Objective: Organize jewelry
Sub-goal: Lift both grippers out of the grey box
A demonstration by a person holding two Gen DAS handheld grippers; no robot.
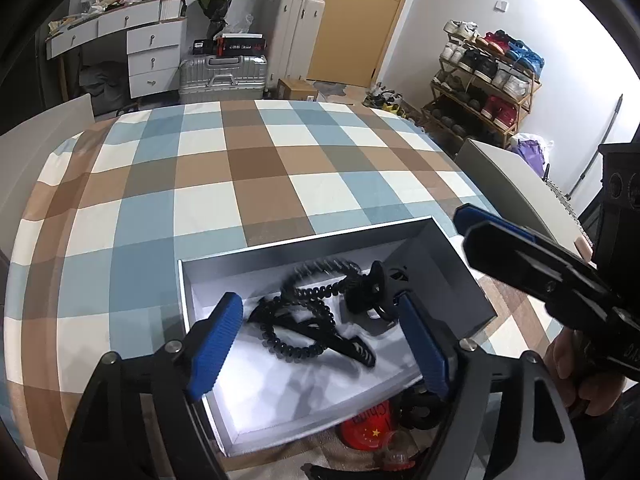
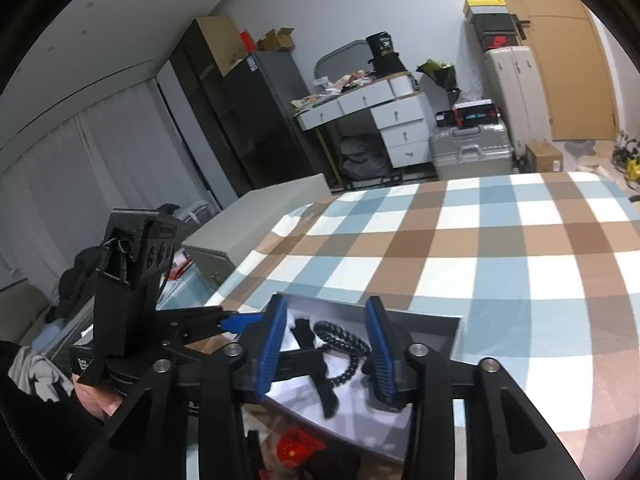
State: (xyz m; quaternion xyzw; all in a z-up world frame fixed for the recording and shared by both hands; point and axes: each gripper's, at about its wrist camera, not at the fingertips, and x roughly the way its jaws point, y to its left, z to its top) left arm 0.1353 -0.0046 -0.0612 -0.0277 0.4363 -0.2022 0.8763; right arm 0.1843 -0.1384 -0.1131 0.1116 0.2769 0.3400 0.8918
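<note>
While the beaded bracelet (image 1: 308,316) is lying coiled mid-box (image 1: 452,276), running towards its far right corner, the left gripper (image 1: 320,348) is hovering over it, jaws apart and empty.

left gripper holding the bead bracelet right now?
No. In the left wrist view the left gripper is open, and the black bead bracelet lies loose on the white floor of the box between its fingers.

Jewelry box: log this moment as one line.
box: open on checked cloth | contents: black bead bracelet, black strap | left gripper: open, over box | right gripper: open, over box
</note>
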